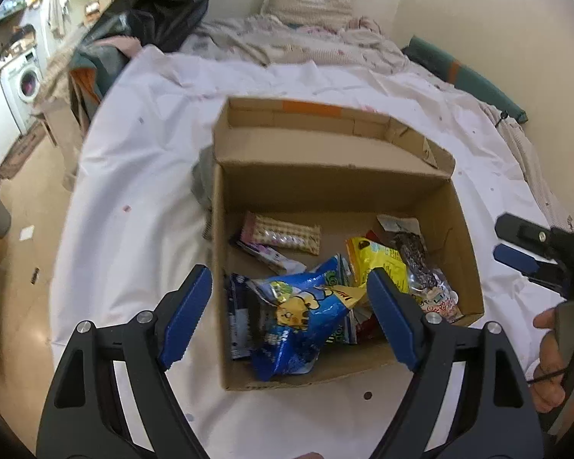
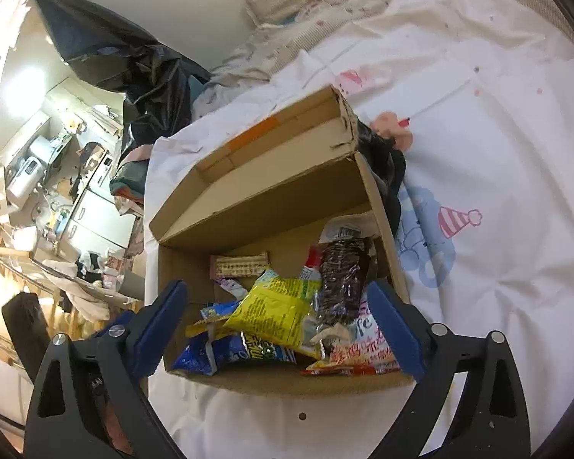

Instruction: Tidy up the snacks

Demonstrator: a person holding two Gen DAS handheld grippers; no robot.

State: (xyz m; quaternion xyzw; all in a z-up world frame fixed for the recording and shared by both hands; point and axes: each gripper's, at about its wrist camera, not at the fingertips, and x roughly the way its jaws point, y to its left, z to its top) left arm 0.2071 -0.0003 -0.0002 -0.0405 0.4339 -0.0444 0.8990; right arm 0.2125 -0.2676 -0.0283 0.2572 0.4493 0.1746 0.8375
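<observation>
1. My left tool [image 1: 289, 308] is spread wide and holds nothing; it hangs over the near edge of the cardboard box [image 1: 455, 206].
2. Between its fingers and just beneath them lies the blue snack bag [image 1: 298, 321], resting free in the box on top of other packets.
3. My right tool [image 2: 277, 325] is also spread wide and empty, above the near wall of the same box.
4. Just ahead of my right tool lies the yellow packet [image 2: 275, 306]. The dark cookie pack [image 2: 342, 283] is to the right of it, leaning toward the box's right wall.
5. Farther ahead of both tools, on the box floor near the back, lies a pink-and-tan wafer pack [image 1: 283, 232].
6. A red-and-white packet [image 2: 357, 355] lies in the near right corner, by my right tool's right finger.
7. The box sits on a bed under a white sheet [image 1: 141, 176], its lid flap tilted up at the far side.
8. My right hand [image 1: 551, 367] shows at the right of my left tool.
</observation>
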